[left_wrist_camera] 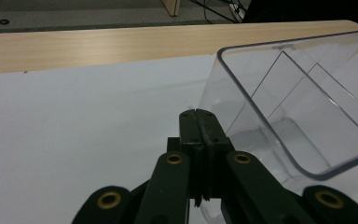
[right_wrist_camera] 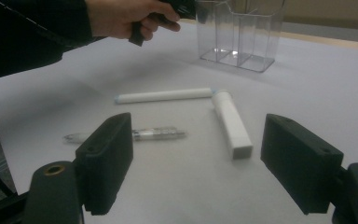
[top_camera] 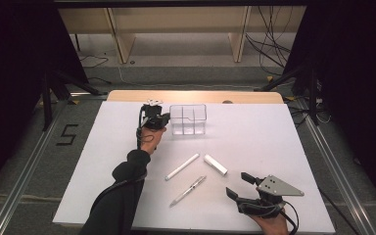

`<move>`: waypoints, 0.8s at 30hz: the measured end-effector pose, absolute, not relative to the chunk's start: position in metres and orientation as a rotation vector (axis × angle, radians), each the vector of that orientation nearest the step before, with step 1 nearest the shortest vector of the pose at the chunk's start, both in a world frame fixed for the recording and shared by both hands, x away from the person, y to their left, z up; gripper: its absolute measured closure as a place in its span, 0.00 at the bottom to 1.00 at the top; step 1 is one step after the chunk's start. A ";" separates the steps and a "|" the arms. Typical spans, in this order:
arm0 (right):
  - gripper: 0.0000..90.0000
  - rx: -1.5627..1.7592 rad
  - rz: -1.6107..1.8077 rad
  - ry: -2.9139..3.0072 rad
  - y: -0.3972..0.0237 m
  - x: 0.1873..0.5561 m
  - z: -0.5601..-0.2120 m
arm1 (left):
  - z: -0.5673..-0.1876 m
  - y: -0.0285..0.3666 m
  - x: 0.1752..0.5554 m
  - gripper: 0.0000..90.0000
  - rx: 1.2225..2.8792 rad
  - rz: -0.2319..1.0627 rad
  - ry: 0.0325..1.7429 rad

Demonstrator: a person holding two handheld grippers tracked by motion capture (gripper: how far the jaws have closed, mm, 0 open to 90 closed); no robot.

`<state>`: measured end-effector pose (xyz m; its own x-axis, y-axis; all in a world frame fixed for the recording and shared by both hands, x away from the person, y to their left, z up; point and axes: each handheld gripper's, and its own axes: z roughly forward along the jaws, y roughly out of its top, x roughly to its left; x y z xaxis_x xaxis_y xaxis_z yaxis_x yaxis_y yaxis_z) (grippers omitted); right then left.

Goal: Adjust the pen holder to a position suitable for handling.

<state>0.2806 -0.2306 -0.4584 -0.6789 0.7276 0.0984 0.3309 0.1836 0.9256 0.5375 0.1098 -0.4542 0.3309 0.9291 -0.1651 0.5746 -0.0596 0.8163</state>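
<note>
Item 1, left gripper: one, at 11 o'clock on the white board. I see its jaws pressed flat together with nothing between them, tips just beside the near wall of the clear organiser.

Item 2, clear organiser: one, at 12 o'clock, upright, with inner dividers; I count three compartments in the high view, all bare.

Item 3, right gripper: one, at 5 o'clock, jaws spread wide, holding nothing, aimed toward the writing things.

Item 4, long white marker: one, centre of the board, lying diagonally.

Item 5, short white stick: one, at 3 o'clock of the marker, near it but apart.

Item 6, clear pen: one, at 6 o'clock of the marker, nearest the right gripper.

Handling note: I judge the step in hand to be steadying the organiser with the left while the right collects a piece. I would keep the closed left tips against the wall low down, so it does not tip, and bring the right jaws square across the clear pen's barrel at mid-length before closing.
</note>
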 end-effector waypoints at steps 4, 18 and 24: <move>0.29 1.000 1.498 2.099 -0.231 0.281 -0.458 | -0.453 0.104 0.538 0.99 1.753 0.526 1.340; 0.29 1.000 1.494 2.102 -0.231 0.279 -0.458 | -0.455 0.108 0.536 0.97 1.756 0.545 1.350; 0.29 0.996 1.492 2.101 -0.230 0.280 -0.459 | -0.450 0.118 0.532 0.93 1.765 0.549 1.345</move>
<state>0.2795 -0.2303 -0.4589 -0.6782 0.7287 0.0946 0.3294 0.1864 0.9256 0.5319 0.1176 -0.4497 0.3313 0.9335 -0.1370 0.5710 -0.0828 0.8168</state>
